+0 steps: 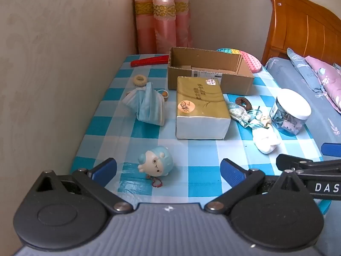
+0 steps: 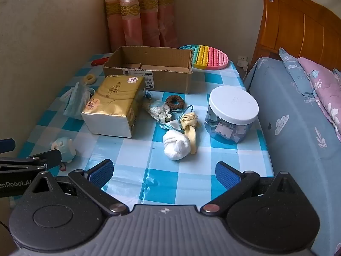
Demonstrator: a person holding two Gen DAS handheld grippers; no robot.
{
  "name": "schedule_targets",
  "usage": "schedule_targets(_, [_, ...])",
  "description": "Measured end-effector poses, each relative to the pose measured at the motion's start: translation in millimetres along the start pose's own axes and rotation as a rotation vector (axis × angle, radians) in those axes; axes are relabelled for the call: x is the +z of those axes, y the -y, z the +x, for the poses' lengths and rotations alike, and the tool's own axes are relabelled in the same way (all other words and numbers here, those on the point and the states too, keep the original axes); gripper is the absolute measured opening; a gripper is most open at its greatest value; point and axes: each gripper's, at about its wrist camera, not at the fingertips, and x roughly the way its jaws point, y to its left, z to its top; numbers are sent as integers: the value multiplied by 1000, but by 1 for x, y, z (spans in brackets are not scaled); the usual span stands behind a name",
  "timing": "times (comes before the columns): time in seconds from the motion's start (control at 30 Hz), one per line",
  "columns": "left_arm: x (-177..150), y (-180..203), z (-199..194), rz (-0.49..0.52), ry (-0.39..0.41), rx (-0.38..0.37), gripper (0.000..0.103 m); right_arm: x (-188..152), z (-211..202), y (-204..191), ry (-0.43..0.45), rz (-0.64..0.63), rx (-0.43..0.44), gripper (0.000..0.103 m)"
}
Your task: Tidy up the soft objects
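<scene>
On the blue checked tablecloth (image 1: 191, 149) lie a blue sheep squishy toy (image 1: 155, 163), a bundle of blue face masks (image 1: 147, 104), a gold tissue pack (image 1: 201, 106), a white rolled sock (image 2: 176, 145), a yellow knotted cloth (image 2: 189, 123), a lacy pouch (image 2: 158, 111) and a brown scrunchie (image 2: 174, 102). An open cardboard box (image 1: 210, 70) stands behind them. My left gripper (image 1: 168, 170) hangs open just in front of the sheep toy. My right gripper (image 2: 164, 173) is open too, short of the white sock. Both hold nothing.
A clear jar with a white lid (image 2: 232, 115) stands at the table's right. A rainbow pop-it mat (image 2: 207, 56) and a red object (image 1: 149, 60) lie at the back, a cream hair tie (image 1: 139, 80) at the left. Walls close the left; a bed (image 2: 298, 117) flanks the right.
</scene>
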Motion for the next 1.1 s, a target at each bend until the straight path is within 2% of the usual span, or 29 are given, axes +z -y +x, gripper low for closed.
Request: schedule_targets(1.1, [-2, -2, -1, 2, 9, 5, 102, 0, -4, -2, 1, 0, 7, 103])
